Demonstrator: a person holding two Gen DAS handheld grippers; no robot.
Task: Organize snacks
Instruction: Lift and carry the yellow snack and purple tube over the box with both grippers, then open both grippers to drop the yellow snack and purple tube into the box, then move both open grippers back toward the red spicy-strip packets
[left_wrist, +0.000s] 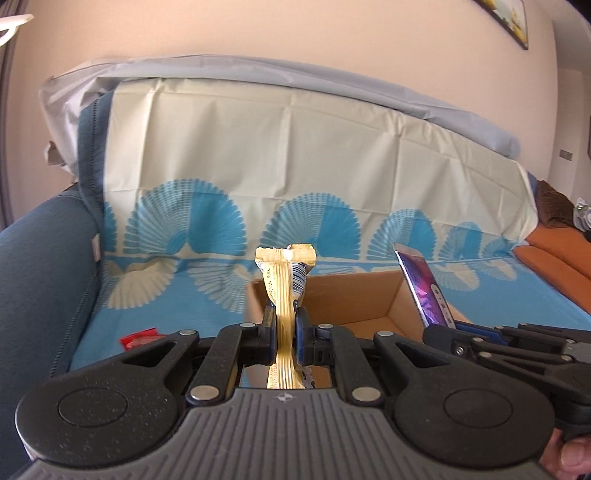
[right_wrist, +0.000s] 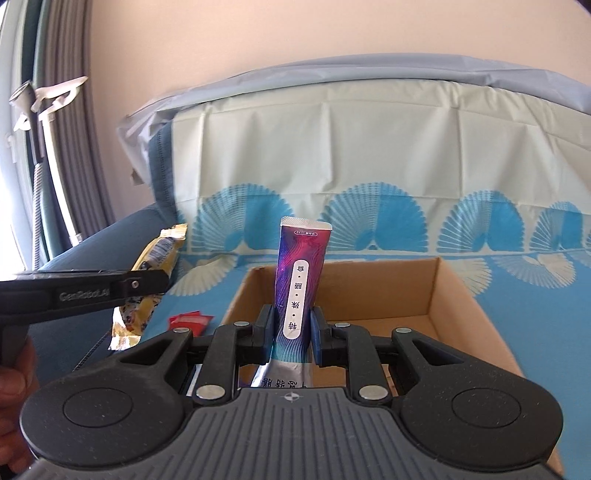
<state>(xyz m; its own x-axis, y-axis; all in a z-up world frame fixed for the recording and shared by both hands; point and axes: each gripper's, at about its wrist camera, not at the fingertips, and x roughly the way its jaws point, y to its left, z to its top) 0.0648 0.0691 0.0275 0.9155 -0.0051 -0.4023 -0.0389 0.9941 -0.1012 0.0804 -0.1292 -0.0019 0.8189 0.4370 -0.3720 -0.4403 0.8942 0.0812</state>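
A: anything hidden? The cardboard box (right_wrist: 454, 295) floor is mostly blocked, so contents can't be told.

B: yep. A yellow snack packet (left_wrist: 284, 295) is clamped in the left gripper (left_wrist: 285, 332), a purple snack packet (right_wrist: 299, 284) is pinched by the right gripper (right_wrist: 293, 328), both held above the box. A red packet (right_wrist: 190, 319) is left on the blue sofa cover (right_wrist: 535, 291).

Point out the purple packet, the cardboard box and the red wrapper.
purple packet (right_wrist: 301, 280), right wrist view, white label strip.
cardboard box (right_wrist: 448, 291), right wrist view, inner right wall.
red wrapper (right_wrist: 190, 319), right wrist view, its top face.
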